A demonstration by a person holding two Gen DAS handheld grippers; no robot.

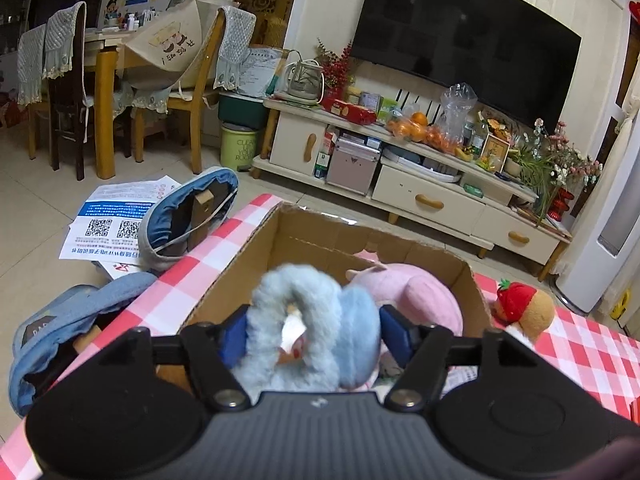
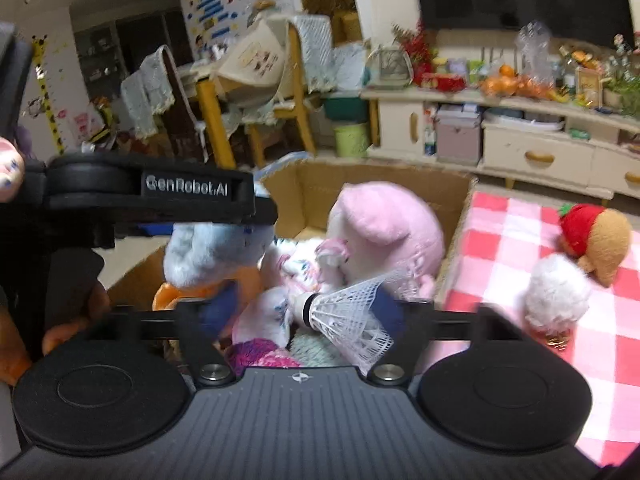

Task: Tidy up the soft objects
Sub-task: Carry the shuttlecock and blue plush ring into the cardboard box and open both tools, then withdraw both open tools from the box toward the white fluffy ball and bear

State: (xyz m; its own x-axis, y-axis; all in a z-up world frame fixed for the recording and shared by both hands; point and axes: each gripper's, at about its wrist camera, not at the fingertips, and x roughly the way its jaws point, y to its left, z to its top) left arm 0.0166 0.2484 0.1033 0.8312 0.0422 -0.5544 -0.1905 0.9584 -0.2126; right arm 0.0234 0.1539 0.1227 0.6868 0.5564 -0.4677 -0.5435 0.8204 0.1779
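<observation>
Over the box (image 1: pixel 256 256), the left gripper (image 1: pixel 312 336) has the blue plush (image 1: pixel 304 312) between its parted fingers, though I cannot tell if the pads press it. The right gripper (image 2: pixel 304 312) is released, with the shuttlecock (image 2: pixel 348 312) lying loose between its fingers above the box. Only the right view shows the white pompom (image 2: pixel 556 292) beside the box; both show the pink plush (image 1: pixel 416 292) inside.

We see a pale blue fluffy toy (image 1: pixel 308 320) hanging over the cardboard box (image 1: pixel 256 256), a pink plush (image 1: pixel 416 296) lying inside it, a white shuttlecock (image 2: pixel 348 312) above its contents, and a strawberry-capped plush (image 1: pixel 524 308) just beside it.
</observation>
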